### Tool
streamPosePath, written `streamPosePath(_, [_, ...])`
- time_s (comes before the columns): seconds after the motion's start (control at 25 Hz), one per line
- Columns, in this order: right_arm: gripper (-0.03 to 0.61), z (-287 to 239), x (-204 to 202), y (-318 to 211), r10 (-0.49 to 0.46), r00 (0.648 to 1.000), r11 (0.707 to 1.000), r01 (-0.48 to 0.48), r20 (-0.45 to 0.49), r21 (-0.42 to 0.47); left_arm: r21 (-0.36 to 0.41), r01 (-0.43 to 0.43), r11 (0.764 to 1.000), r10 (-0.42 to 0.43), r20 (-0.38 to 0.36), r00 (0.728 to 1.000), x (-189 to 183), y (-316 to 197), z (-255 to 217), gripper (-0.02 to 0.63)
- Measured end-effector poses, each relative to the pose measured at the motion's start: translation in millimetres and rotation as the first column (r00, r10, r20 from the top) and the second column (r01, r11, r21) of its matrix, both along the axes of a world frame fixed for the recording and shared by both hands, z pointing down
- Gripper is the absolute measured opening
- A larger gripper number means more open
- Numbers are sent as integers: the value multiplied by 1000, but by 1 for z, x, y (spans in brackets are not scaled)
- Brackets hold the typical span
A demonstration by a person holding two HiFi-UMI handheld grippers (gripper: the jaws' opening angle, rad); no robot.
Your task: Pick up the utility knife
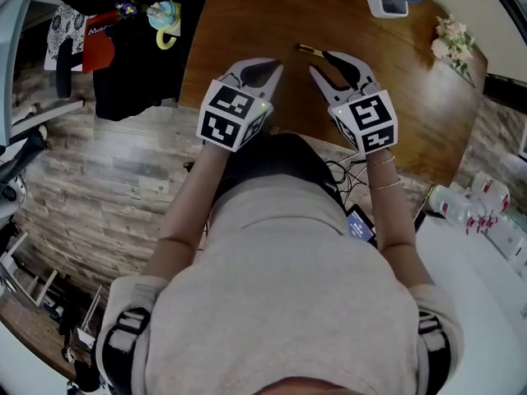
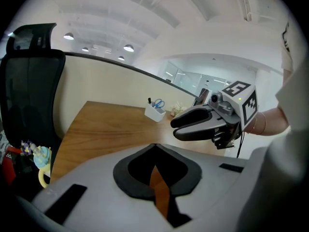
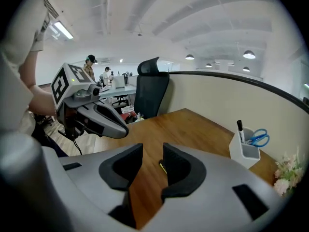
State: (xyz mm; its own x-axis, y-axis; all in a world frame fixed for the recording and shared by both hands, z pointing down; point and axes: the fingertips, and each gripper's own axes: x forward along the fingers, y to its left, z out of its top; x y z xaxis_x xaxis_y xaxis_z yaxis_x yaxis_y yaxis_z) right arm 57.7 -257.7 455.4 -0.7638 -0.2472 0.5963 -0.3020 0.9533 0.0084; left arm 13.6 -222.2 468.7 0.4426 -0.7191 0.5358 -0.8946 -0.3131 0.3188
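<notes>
Utility knife (image 1: 310, 51) lies on the wooden worktop (image 1: 247, 15), just beyond the tips of the right tongs (image 1: 323, 66). Their jaws stand apart and empty. Left tongs (image 1: 270, 68) are closed on nothing, near the right tongs. White print on the red item (image 1: 99, 44) at far left is illegible.

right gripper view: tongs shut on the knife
No, the right gripper's tongs stand apart, with the black-and-yellow utility knife lying on the brown wooden table ahead.
</notes>
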Motion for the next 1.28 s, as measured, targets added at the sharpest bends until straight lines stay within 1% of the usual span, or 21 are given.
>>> streamPosePath(0.12, [143,15,-2,0,-47,998,999,46,-45,-11,-21,-3,1000,3,8,1000,4,3,12,12])
streamPosePath(0.24, [143,36,-2,1,-100,989,995,98,-111,-29,-38,14,999,-14,-4,1000,3,3,24,12])
streamPosePath(0.52, [144,71,-4,-7,-150,972,988,139,-181,-70,-76,57,996,-58,-19,998,-3,0,49,12])
streamPosePath(0.64, [144,81,-9,-16,-176,962,984,168,-210,-57,-77,71,994,-73,-17,997,-9,-7,56,12])
streamPosePath(0.8, [144,99,-14,-25,-203,945,979,201,-256,-35,-88,64,994,-65,-9,998,-11,-12,67,12])
streamPosePath(1.08, [149,116,-17,-38,-235,930,972,234,-281,-39,-100,56,993,-57,-6,998,-15,-20,76,12])
streamPosePath(1.28, [144,132,-14,-37,-263,915,965,250,-307,-81,-111,61,992,-62,-8,998,-18,-21,81,12])
